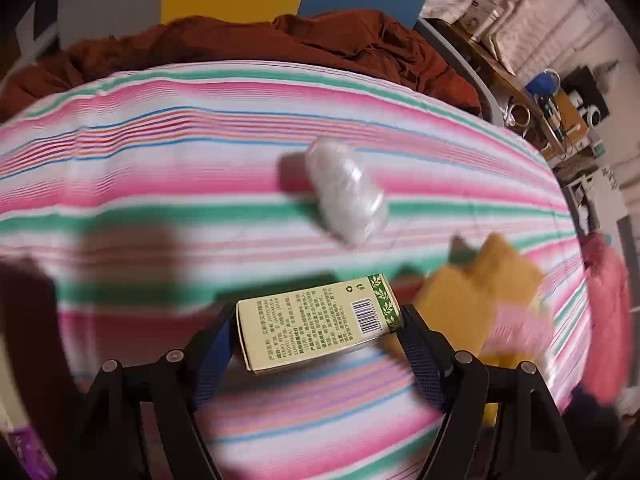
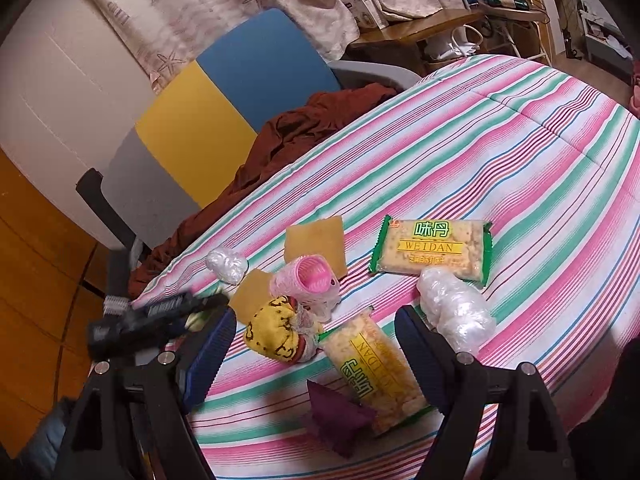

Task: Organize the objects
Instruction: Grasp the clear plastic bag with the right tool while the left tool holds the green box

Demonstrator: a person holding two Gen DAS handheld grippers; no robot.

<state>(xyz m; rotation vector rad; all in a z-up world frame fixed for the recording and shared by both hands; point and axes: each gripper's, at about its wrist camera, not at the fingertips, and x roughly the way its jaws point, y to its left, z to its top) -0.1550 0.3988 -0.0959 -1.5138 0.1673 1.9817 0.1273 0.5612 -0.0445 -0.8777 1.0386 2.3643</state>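
Above the striped bedspread (image 1: 200, 184), the left gripper (image 1: 320, 320) is clenched on a pale yellow box (image 1: 316, 320) with green leaf trim and a barcode, held crosswise between the blue-padded fingers (image 1: 216, 344) and lifted clear of the cloth. Beyond it a clear plastic bundle (image 1: 346, 190) lies on the spread, and a blurred yellow-brown square (image 1: 476, 292) sits to the right. A rust-coloured cloth (image 1: 280, 44) is heaped at the far edge.

In the right wrist view, the right gripper (image 2: 316, 340) hovers with its jaws spread wide and nothing between them. Below it lies a cracker packet (image 2: 376, 368) on the bedspread, with a purple pouch (image 2: 336, 412) just beside it. A yellow patterned cloth ball (image 2: 272, 332) touches a pink ribbed roller (image 2: 308, 284). A second cracker packet (image 2: 434, 250) lies farther off, near a crumpled plastic wrap (image 2: 456, 308).
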